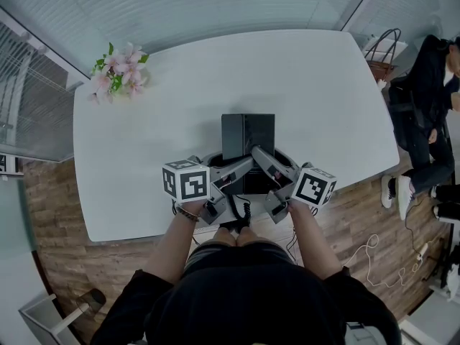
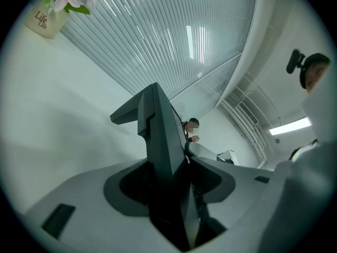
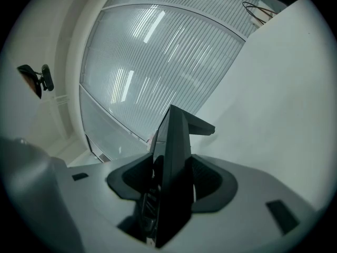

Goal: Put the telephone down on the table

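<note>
Telephone (image 1: 248,136) is gripped from both sides, left claw (image 1: 237,167) and right claw (image 1: 267,162) each clamped on its dark body. It is held at the worktop's (image 1: 302,85) near edge; contact cannot be judged. Risk: if released unevenly, it could be tipped off the edge or dragged by the coiled cord (image 1: 241,208).

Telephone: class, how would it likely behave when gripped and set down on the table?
The telephone looks rigid, boxy plastic, so probably stiff, not floppy. Smooth dark faces between the left hand-held gripper and right hand-held gripper could slip. Its coiled cord may tug.
</note>
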A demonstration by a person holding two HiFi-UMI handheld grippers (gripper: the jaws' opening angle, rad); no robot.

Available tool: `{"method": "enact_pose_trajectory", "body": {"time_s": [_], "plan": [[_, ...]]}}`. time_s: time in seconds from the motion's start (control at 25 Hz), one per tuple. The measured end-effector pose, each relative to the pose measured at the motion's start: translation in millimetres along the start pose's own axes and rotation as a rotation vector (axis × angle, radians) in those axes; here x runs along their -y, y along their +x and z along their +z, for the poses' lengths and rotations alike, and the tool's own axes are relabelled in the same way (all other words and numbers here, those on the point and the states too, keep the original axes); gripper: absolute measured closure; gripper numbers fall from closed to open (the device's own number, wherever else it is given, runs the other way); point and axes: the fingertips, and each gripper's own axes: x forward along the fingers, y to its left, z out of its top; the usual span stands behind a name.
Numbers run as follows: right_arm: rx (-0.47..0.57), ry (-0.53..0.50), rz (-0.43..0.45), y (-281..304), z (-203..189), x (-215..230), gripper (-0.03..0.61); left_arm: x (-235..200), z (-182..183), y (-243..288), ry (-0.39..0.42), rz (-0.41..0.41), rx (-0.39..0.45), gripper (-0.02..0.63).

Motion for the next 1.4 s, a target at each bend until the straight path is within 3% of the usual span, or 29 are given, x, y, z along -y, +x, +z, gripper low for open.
{"method": "enact_pose_trajectory", "body": {"time_s": [1.04,1.4], "plan": [[-0.079,0.145,-0.033,1.5,-12.6,13.1,0.359,-7.6,-16.2,8.2,-0.168,0.041,-0.109,0.364],[-0.075,0.167,-0.009,-0.9,-16.4,14.7,0.36,-9.3,-22.3,9.3,-0.163,0.061,-0.15,0.36]]}}
